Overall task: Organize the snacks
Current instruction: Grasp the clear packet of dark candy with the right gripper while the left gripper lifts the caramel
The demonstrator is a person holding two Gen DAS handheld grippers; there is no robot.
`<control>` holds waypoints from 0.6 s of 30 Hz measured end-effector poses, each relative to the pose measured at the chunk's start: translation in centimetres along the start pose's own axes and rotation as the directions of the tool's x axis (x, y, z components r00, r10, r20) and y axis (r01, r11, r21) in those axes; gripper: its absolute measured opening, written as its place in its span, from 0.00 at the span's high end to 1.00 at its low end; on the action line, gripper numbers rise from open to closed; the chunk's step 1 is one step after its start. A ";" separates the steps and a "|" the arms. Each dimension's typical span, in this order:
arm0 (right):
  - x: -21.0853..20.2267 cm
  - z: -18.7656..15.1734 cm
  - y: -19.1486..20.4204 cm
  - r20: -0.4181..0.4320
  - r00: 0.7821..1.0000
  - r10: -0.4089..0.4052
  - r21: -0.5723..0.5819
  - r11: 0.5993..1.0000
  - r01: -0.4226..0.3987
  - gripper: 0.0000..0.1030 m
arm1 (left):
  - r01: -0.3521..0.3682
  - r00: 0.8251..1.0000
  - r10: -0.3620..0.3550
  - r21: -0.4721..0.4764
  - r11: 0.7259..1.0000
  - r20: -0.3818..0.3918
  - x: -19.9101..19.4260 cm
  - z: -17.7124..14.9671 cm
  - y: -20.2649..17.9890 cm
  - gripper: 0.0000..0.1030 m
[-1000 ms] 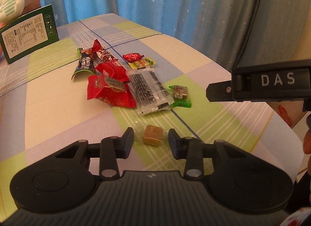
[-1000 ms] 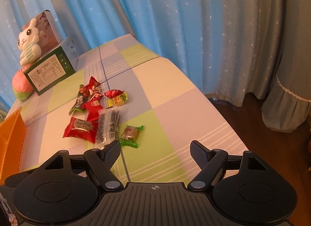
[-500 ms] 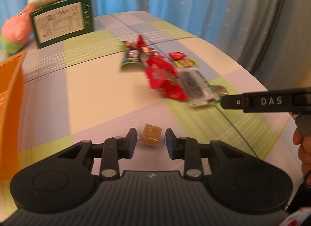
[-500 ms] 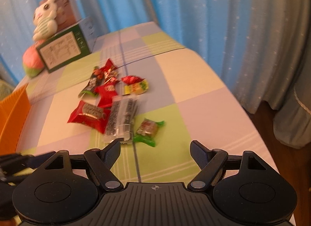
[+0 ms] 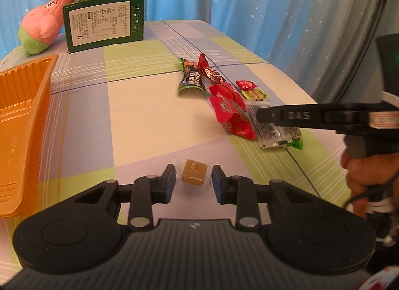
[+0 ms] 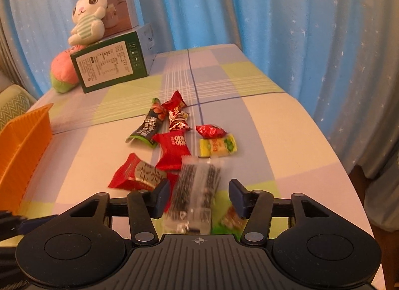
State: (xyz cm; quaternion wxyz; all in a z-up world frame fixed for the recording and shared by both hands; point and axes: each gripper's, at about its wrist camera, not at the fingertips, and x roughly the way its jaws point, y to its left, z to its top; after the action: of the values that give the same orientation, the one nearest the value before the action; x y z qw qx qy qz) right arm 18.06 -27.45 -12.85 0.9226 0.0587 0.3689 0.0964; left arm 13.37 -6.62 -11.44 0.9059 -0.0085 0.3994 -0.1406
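A checked table (image 5: 139,120) stands before blue curtains. In the left view, the left gripper (image 5: 194,179) grips a wrapped candy (image 5: 194,174); carry it level to the orange tray (image 5: 22,125) at the table's left side, the way is free.

In the right view, the right gripper (image 6: 199,196) is closing around the clear packet (image 6: 197,187), not yet pressing it. Center it first; the red pack (image 6: 139,175) lies touching it and the table edge is near on the right.

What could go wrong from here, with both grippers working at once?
1. The left gripper holds the brown candy only by its clear wrapper ends; it may slip before reaching the orange tray.
2. The right gripper is closing around the sesame pack, with no pad contact visible yet; the red packet beside it and the green candy could get pinched or dragged.
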 end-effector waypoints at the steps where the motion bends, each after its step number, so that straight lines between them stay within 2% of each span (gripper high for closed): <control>1: 0.5 0.2 0.2 -0.007 1.000 -0.018 -0.011 1.000 0.018 0.50 | -0.001 1.000 0.001 -0.003 1.000 0.001 -0.1 0.0 0.1 0.72; 5: 2.3 0.3 0.6 -0.051 0.997 -0.057 -0.040 0.998 0.055 0.51 | 0.000 1.000 0.000 -0.013 1.000 0.004 -0.3 0.0 0.3 0.72; 8: 2.9 -0.1 1.1 -0.067 0.996 -0.063 -0.070 0.996 0.059 0.58 | -0.003 1.000 0.003 -0.019 1.000 0.007 -0.4 0.0 0.5 0.72; 10: 2.9 -0.2 1.3 -0.062 0.996 -0.066 -0.083 0.995 0.061 0.62 | -0.006 1.000 0.006 -0.024 1.000 0.009 -0.5 0.1 0.7 0.72; 18: 0.1 0.2 1.3 -0.007 0.996 -0.083 -0.033 0.996 0.083 0.63 | -0.006 0.999 0.007 -0.039 0.999 0.033 -1.5 0.9 1.0 0.72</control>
State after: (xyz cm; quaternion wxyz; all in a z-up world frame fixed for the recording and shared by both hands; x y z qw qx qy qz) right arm 18.07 -26.18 -12.59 0.9250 0.0277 0.3734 0.0643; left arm 13.30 -5.40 -9.89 0.9126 -0.0271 0.3869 -0.1296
